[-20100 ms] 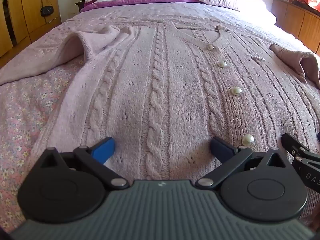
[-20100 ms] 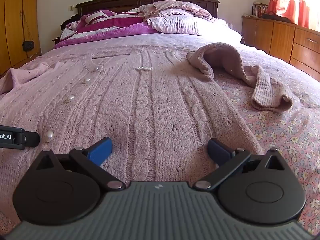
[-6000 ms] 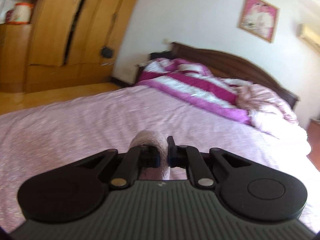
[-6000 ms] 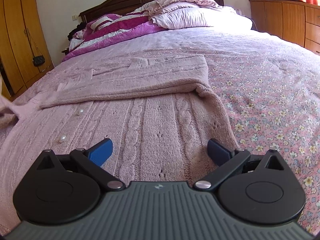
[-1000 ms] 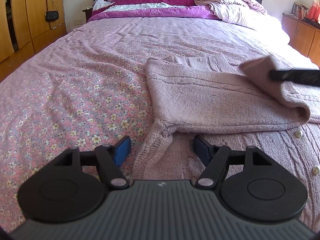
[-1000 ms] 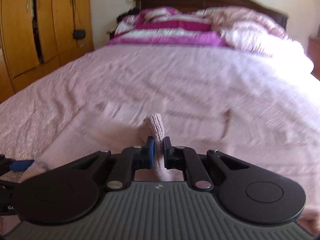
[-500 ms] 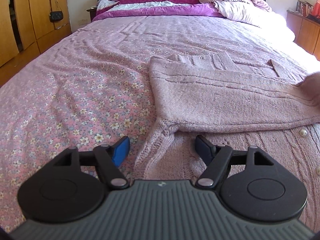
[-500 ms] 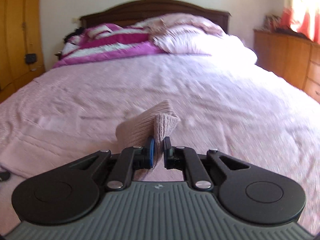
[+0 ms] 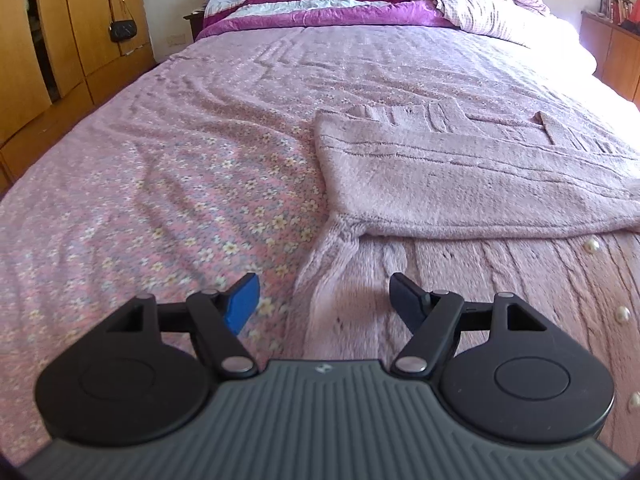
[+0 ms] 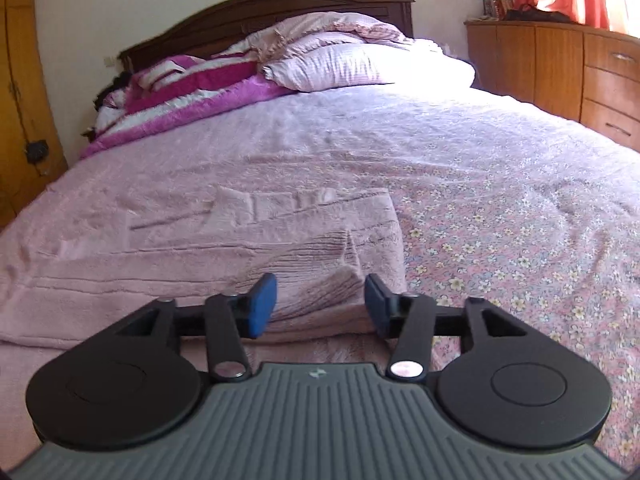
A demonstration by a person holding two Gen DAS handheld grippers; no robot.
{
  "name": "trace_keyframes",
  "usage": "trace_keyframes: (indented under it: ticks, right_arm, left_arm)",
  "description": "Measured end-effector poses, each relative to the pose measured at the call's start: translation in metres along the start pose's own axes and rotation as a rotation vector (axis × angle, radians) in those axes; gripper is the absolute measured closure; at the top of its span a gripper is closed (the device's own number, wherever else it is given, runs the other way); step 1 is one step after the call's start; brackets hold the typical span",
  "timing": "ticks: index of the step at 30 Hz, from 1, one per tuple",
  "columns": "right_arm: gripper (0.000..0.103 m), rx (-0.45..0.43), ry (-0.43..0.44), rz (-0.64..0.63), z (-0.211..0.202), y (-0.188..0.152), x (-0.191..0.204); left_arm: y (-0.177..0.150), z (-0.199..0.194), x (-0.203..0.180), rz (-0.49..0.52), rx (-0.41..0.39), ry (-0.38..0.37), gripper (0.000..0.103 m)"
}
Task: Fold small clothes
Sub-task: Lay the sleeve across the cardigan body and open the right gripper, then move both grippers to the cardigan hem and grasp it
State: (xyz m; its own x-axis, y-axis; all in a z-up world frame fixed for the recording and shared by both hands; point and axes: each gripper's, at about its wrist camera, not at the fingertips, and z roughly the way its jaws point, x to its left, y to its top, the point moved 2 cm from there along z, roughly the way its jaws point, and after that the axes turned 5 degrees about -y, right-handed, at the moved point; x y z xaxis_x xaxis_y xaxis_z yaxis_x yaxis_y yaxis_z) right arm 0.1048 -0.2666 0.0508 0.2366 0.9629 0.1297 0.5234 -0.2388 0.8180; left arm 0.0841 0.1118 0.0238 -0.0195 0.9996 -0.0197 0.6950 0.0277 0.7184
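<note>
A pale pink cable-knit cardigan with pearl buttons lies on the flower-print bedspread, both sleeves folded across its chest. The right gripper has just been opening, its fingers now half apart around the sleeve cuff without pressing it; the left gripper hovers wide open and empty over the hem edge at six o'clock. Pulling away could snag the loose knit and undo the fold.

Sleeve released, right gripper fingers newly apart.
</note>
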Motion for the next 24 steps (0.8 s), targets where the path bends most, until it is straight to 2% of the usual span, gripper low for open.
trace_keyframes:
  ticks: [5, 11, 14, 19, 24]
  right_arm:
    - [0.037, 0.046, 0.126, 0.085, -0.034, -0.006, -0.007]
    - [0.028, 0.044, 0.232, 0.012, -0.083, -0.021, 0.001]
    - [0.028, 0.025, 0.223, -0.073, -0.105, -0.033, 0.006]
    - [0.026, 0.024, 0.221, -0.190, -0.132, -0.059, 0.012]
    - [0.018, 0.047, 0.253, -0.259, -0.155, -0.086, 0.019]
  left_arm:
    - [-0.009, -0.030, 0.004, -0.032, -0.033, 0.023, 0.030]
    - [-0.022, -0.064, 0.004, -0.044, -0.061, -0.002, 0.028]
    - [-0.031, -0.077, 0.000, -0.031, -0.062, -0.025, 0.018]
    - [-0.046, -0.091, -0.012, 0.026, -0.046, -0.045, 0.018]
    - [-0.067, -0.104, -0.027, 0.094, -0.043, -0.078, 0.018]
